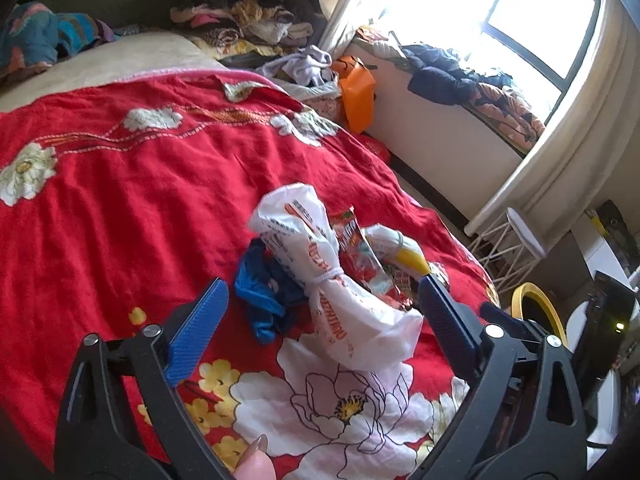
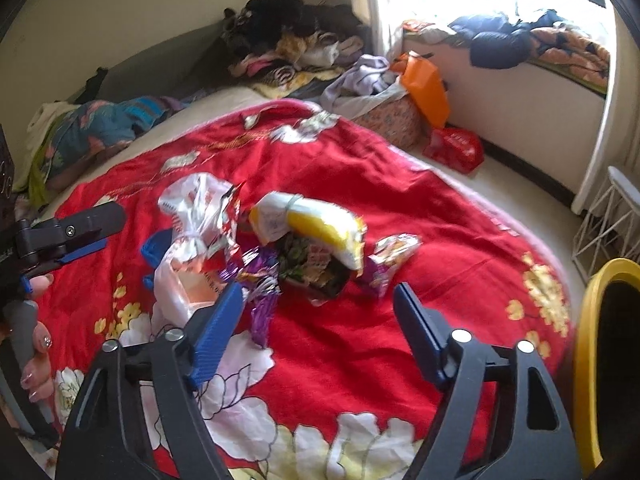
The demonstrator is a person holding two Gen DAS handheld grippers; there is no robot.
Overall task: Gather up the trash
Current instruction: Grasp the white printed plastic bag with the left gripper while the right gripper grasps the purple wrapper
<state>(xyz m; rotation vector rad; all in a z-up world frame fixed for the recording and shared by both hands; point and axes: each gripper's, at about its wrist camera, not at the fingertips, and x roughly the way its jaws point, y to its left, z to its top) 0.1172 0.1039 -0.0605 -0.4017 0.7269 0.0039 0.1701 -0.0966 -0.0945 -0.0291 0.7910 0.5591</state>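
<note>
A heap of trash lies on the red flowered bedspread (image 1: 120, 200). A knotted white plastic bag (image 1: 332, 280) lies between the open fingers of my left gripper (image 1: 320, 300), with a crumpled blue wrapper (image 1: 264, 296) to its left and a red snack packet (image 1: 356, 248) and a yellow packet (image 1: 412, 256) behind. In the right wrist view the white bag (image 2: 192, 240), a purple wrapper (image 2: 260, 280), the yellow packet (image 2: 320, 228), a dark food tray (image 2: 316, 268) and a silver wrapper (image 2: 388, 256) lie ahead of my open, empty right gripper (image 2: 320, 300). The left gripper (image 2: 68, 236) shows at the left edge.
A yellow-rimmed bin (image 2: 600, 344) stands at the right, also in the left wrist view (image 1: 536, 304). Piled clothes (image 2: 296, 44) lie at the bed's far end. An orange bag (image 2: 424, 84) and a red bag (image 2: 456, 148) sit on the floor. A white wire stool (image 2: 608, 216) stands by the curtain.
</note>
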